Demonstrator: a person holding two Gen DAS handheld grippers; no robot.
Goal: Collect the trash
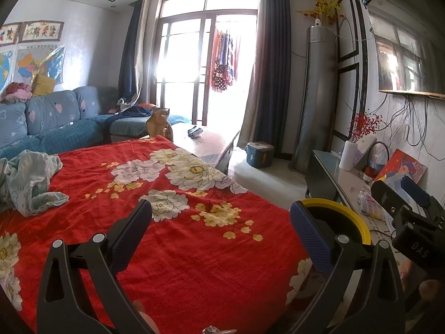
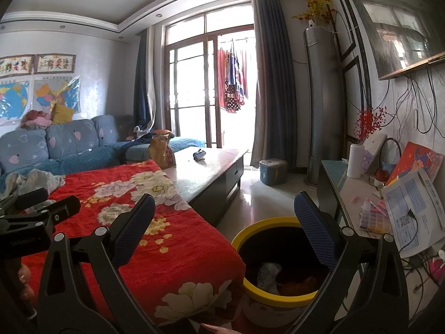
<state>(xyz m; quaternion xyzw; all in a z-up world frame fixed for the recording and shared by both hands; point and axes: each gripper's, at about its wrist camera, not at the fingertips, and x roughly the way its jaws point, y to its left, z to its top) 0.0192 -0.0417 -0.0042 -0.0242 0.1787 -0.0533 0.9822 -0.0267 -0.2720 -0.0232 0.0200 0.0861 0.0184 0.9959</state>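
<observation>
- A yellow-rimmed trash bin (image 2: pixel 274 258) stands on the floor just beside the corner of the table draped in a red floral blanket (image 1: pixel 178 236), at about 5 o'clock in the right wrist view.
- The left gripper (image 1: pixel 219 228) hangs above the blanket, its jaws spread wide with nothing between them; the bin's rim peeks out behind its right-hand finger at 4 o'clock.
- The right gripper (image 2: pixel 224 221) hovers over the gap between table and bin, its jaws likewise wide apart and empty.
- Inside the bin lie a crumpled whitish wrapper (image 2: pixel 268 274) and something orange, too dark to name.
- No loose trash is plain on the blanket; a rumpled pale cloth (image 1: pixel 30 181) lies at 9 o'clock, and a small dark blue object (image 2: pixel 198 155) rests on the bare tabletop at 12 o'clock, well apart from both grippers.
- That small object, if it is the trash, looks light and soft, likely to crush rather than slip; a pinch across its middle should serve.
- A brown paper bag (image 2: pixel 161 150) stands at the table's far edge; it looks stiff yet easily toppled, best taken by its upper rim.
</observation>
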